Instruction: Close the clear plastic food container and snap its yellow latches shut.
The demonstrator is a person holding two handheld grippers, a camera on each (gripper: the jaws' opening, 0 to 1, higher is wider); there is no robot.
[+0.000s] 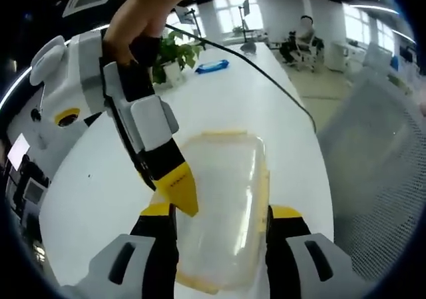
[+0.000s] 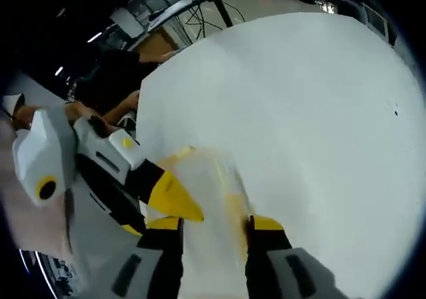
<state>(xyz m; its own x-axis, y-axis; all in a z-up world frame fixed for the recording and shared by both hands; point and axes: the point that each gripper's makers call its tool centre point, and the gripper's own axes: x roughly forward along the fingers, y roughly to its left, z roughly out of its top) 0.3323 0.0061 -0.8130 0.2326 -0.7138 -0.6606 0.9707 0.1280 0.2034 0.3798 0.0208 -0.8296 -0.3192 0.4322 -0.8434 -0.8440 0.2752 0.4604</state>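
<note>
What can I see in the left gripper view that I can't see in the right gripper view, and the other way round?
Left gripper view: a potted plant, a blue object and a black cable on the white table, chairs and a seated person in the office beyond, and the right gripper reaching in from the left.

Right gripper view: the left gripper coming in, a small dark speck on the table, and a dark shelf-like structure behind.

Both: the clear plastic food container with yellow latches, lying between that view's own jaws, and the table.
</note>
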